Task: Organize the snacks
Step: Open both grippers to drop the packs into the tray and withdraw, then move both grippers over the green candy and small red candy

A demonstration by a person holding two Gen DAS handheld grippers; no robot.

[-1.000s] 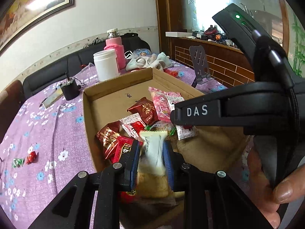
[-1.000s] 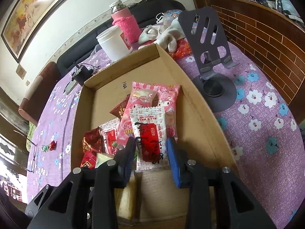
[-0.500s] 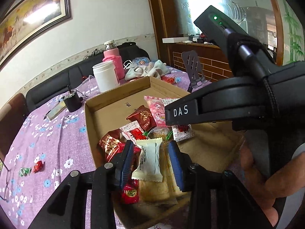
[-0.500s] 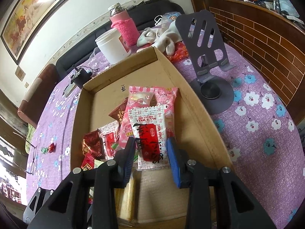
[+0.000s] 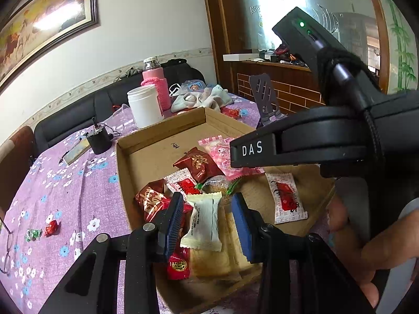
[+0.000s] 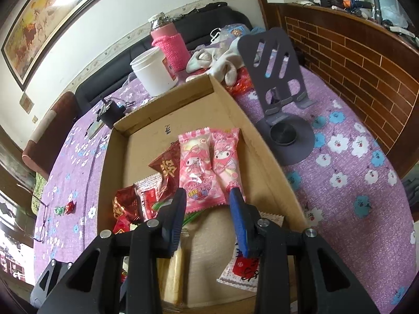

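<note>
Between the spread fingers of my left tool (image 5: 207, 225), a cream-white snack packet (image 5: 203, 222) is lying loose on the pile at the near end of the cardboard box (image 5: 162, 130). My right tool (image 6: 207, 217) is also hanging open, gripping nothing, over two pink cartoon packets (image 6: 209, 164) lying side by side mid-box. A white-and-red sachet (image 5: 286, 198) is resting on the box floor under it. Farther off on the purple floral table (image 5: 65, 178), a white tub (image 5: 145, 106) is standing against the box's far wall.
</note>
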